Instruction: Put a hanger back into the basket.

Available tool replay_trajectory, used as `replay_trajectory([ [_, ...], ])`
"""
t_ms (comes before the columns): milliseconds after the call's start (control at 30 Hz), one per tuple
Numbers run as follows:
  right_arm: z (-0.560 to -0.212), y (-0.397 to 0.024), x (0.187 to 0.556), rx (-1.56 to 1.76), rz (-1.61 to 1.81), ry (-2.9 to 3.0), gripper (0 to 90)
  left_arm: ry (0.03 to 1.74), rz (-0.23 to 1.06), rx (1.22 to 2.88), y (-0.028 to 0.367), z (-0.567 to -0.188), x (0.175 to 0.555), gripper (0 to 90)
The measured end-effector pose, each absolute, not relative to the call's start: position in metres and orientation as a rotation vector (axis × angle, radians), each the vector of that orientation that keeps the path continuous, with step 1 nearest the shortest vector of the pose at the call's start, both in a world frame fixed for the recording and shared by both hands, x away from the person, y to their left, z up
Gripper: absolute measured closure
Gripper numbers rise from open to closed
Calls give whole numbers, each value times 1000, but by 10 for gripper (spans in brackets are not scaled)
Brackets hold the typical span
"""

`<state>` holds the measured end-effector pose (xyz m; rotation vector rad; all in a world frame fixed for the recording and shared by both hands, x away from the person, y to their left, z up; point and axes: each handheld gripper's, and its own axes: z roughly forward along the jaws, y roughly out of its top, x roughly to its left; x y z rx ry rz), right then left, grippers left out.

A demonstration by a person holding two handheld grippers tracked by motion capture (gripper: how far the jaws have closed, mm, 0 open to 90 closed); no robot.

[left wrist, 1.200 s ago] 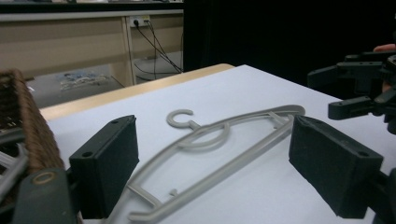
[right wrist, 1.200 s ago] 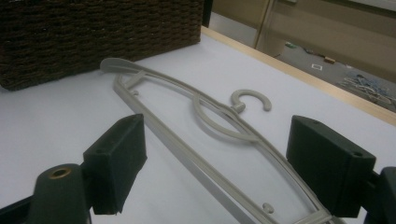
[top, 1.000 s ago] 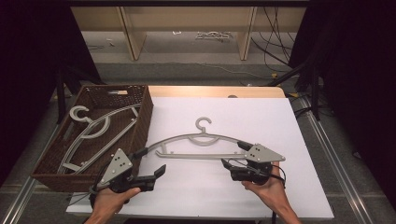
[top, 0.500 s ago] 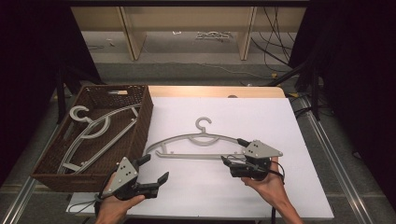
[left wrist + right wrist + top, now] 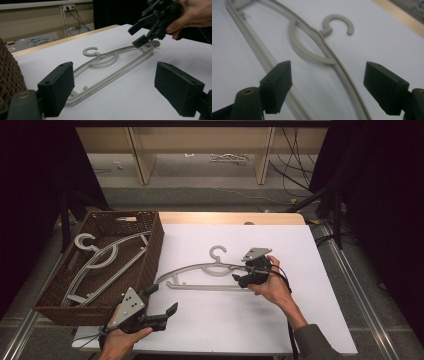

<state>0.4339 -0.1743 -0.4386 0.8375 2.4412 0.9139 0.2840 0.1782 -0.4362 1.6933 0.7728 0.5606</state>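
A grey plastic hanger [image 5: 200, 287] lies flat on the white sheet, hook pointing away from me. My right gripper [image 5: 241, 272] hovers over its right shoulder, jaws pointing left. In the right gripper view the hanger [image 5: 312, 56] runs beneath the open right gripper [image 5: 329, 87]; its jaws have just been closing a little, and the pads touch nothing. My left gripper [image 5: 162, 300] is open near the front edge, short of the hanger's left end. The left gripper view shows the hanger [image 5: 112, 75] beyond the open left gripper [image 5: 117, 87], with the right gripper [image 5: 142, 35] at its far end.
A brown wicker basket [image 5: 155, 245] stands at the left of the table with grey hangers [image 5: 100, 260] lying in it. The white sheet [image 5: 300, 320] covers most of the tabletop. Beyond the table's far edge are wooden shelf legs and cables on the floor.
My right gripper has moved left and away from me, from the hanger's right end to over its right shoulder. The left gripper has barely shifted, and the hanger lies where it was.
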Motion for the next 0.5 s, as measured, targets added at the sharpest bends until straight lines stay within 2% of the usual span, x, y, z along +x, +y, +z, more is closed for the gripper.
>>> replay_trajectory([
  [100,-448,-170,453,849,809,2494,320,767,554,1700,177,-437,283,160],
  [333,-453,-172,476,905,804,2522,356,767,536,1702,176,-437,283,160],
  [500,-459,-173,495,930,723,2615,420,752,529,1693,176,-436,283,160],
])
